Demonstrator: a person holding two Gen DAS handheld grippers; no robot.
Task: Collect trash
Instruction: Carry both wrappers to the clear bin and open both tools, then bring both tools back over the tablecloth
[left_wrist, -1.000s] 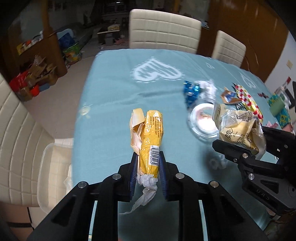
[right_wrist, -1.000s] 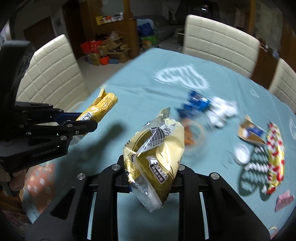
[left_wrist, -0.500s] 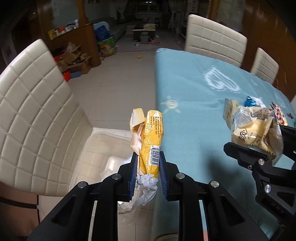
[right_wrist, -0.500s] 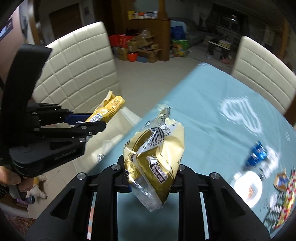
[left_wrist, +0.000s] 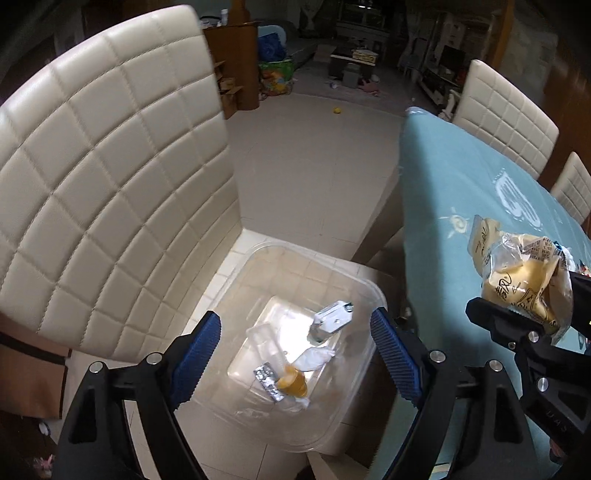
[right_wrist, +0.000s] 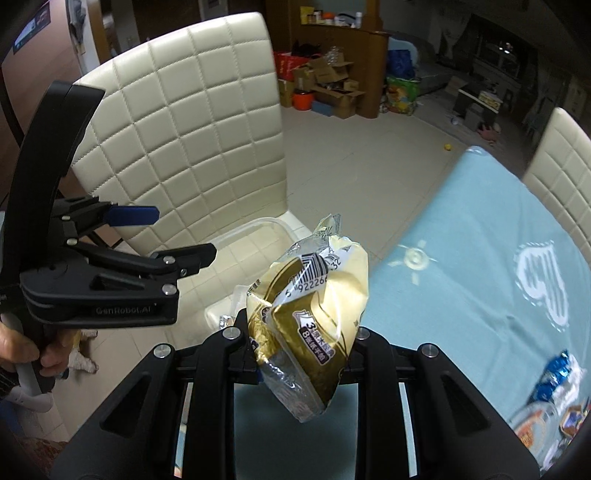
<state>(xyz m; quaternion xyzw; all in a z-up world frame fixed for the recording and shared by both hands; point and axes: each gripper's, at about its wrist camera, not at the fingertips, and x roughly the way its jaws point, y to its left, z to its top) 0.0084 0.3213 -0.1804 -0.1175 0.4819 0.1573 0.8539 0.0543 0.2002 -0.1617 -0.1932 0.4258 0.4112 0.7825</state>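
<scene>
My left gripper (left_wrist: 295, 354) is open and empty, held above a clear plastic bin (left_wrist: 365, 291) on a cream chair seat. The yellow wrapper (left_wrist: 293, 384) lies in the bin among white and foil scraps. My right gripper (right_wrist: 301, 347) is shut on a gold crinkled snack bag (right_wrist: 314, 317), held over the table's left edge; the bag also shows in the left wrist view (left_wrist: 524, 280). The left gripper shows in the right wrist view (right_wrist: 166, 236), jaws apart.
A cream quilted chair (left_wrist: 110, 177) holds the bin. The teal-clothed table (right_wrist: 480, 288) lies to the right, with more wrappers (right_wrist: 554, 384) at its near right. More chairs (left_wrist: 506, 114) stand behind the table. Tiled floor and boxes lie beyond.
My left gripper swung left over the bin, opened and dropped the yellow wrapper into it. My right gripper followed to the left with the gold bag still held.
</scene>
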